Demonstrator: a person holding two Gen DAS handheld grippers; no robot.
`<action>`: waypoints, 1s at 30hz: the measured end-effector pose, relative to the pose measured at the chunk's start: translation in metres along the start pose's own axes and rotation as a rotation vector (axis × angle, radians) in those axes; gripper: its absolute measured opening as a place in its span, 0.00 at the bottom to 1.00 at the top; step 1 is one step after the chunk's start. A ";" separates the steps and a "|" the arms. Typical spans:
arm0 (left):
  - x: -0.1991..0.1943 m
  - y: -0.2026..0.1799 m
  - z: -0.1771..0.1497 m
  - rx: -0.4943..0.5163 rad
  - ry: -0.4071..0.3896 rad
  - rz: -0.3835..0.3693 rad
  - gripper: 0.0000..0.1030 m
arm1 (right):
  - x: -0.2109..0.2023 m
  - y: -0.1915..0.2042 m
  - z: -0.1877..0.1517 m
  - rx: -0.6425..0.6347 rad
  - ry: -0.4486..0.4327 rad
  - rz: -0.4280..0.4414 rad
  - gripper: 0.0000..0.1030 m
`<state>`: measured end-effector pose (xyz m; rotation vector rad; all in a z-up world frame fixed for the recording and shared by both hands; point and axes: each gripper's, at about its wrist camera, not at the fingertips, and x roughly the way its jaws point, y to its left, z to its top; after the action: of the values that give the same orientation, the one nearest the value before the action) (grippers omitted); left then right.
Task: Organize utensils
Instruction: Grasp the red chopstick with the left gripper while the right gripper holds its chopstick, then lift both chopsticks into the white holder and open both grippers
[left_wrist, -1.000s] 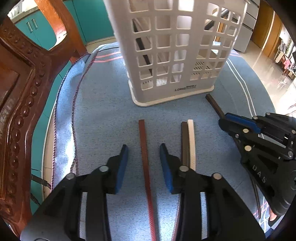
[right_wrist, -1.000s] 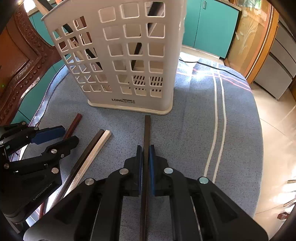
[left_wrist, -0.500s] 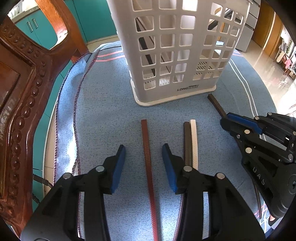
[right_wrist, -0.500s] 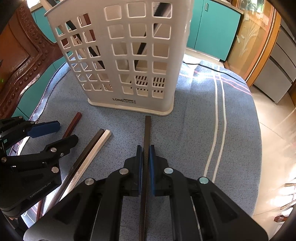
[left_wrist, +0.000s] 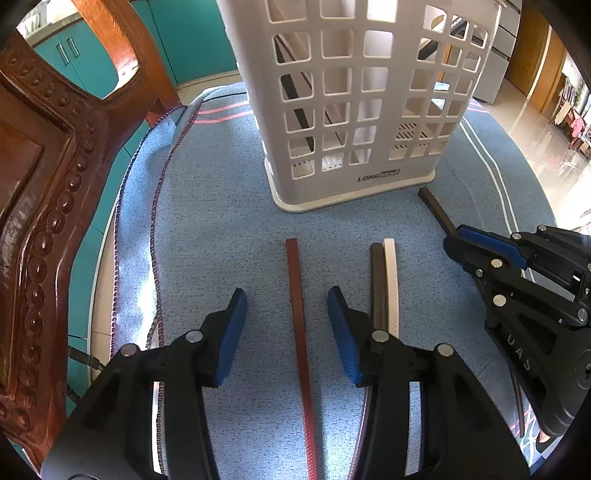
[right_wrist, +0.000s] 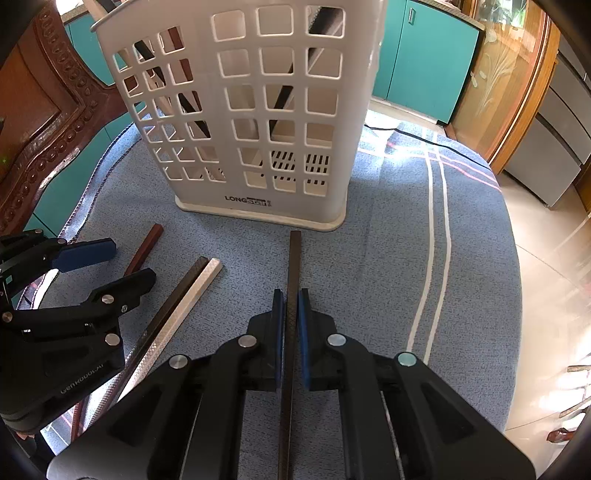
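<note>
Chopsticks (left_wrist: 301, 332) on cloth (left_wrist: 221, 229) — before basket (left_wrist: 354, 110)

The right gripper (right_wrist: 291, 310) clamps a long dark-brown chopstick (right_wrist: 294, 258) between its blue pads, its tip nearly touching the white perforated plastic basket (right_wrist: 236, 110) standing on the blue woven cloth (right_wrist: 388, 258). Left, a dark-and-white chopstick pair (right_wrist: 184, 295) lies beside the open left gripper (right_wrist: 110, 262).

Teal cabinets (right_wrist: 421, 62), carved wooden chair (left_wrist: 40, 192), sunlit tiled floor (right_wrist: 546, 266).

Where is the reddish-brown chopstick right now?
The reddish-brown chopstick lies on the blue cloth between the open left gripper fingers, in front of the white basket.
</note>
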<state>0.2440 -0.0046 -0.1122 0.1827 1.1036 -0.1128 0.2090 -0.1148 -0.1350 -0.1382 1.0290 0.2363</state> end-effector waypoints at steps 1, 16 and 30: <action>0.000 0.000 0.000 -0.001 0.000 -0.001 0.45 | 0.000 0.000 0.000 0.003 0.000 0.002 0.08; 0.000 -0.013 0.000 0.023 -0.016 -0.063 0.07 | -0.002 -0.015 0.003 0.045 -0.002 0.035 0.06; -0.066 0.002 0.003 -0.049 -0.202 -0.154 0.07 | -0.072 -0.043 0.009 0.099 -0.163 0.095 0.06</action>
<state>0.2174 -0.0031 -0.0517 0.0409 0.9170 -0.2372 0.1917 -0.1633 -0.0685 0.0196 0.8838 0.2777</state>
